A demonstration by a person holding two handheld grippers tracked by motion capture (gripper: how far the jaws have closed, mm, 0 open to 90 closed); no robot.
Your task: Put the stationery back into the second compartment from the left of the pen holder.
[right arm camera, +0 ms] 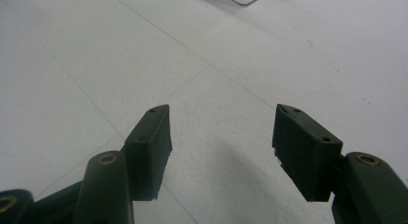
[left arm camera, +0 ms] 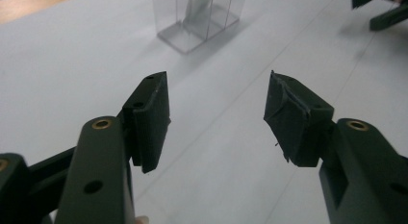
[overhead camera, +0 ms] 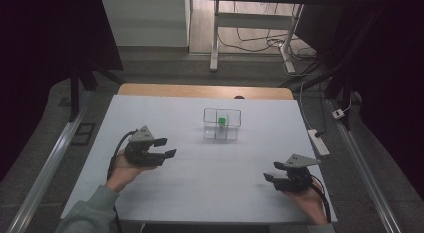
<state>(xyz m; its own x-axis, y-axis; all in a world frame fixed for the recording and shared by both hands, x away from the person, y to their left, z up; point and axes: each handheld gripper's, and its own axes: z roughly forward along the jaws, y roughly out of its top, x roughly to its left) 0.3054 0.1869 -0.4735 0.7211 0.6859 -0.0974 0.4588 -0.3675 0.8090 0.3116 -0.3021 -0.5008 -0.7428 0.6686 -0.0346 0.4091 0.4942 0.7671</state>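
Clear plastic box (overhead camera: 221, 124), green block (overhead camera: 221, 121) inside, sits ahead of left gripper (overhead camera: 167, 147) jaws; both grippers' jaws wide, empty. Right gripper (overhead camera: 272, 171) well apart. Likely light, rigid, slick-walled: grip opposite walls.

A white table (overhead camera: 200, 178) carries a clear compartmented box (overhead camera: 221, 124) near its far middle

Nothing here can be read: no label, brand, number or sign on the white table (overhead camera: 200, 178), and the clear box (overhead camera: 221, 124) seems unmarked, though it's small from here.
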